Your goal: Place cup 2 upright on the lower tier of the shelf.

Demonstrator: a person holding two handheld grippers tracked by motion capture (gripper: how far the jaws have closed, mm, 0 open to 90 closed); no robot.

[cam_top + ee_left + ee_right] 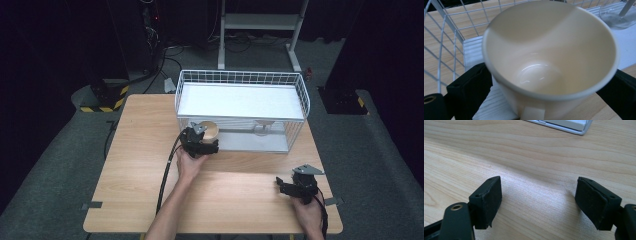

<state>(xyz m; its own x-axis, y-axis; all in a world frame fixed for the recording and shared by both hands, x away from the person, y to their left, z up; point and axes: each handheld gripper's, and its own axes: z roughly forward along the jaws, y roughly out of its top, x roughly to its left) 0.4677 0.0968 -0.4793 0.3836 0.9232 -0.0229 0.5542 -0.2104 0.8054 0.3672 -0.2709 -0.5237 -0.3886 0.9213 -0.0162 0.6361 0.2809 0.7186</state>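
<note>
A cream cup [549, 55] with a glossy empty inside sits between the jaws of my left gripper [546, 85], which is shut on its sides. Its handle points toward the camera. In the high view the cup [212, 130] is at the front left corner of the white wire rack [240, 75], over the edge of its lower white tray, with the left gripper [206, 138] just in front of it. My right gripper [286, 186] rests low over the table near the front right. In the right gripper view this gripper [539, 200] is open, with bare wood between its jaws.
A clear stemmed glass [616, 15] stands on the rack's lower tray, to the right of the cup, and shows in the high view as the glass [262, 127]. The rack has a white upper shelf [240, 100]. The wooden table [140, 150] ends close in front of both hands.
</note>
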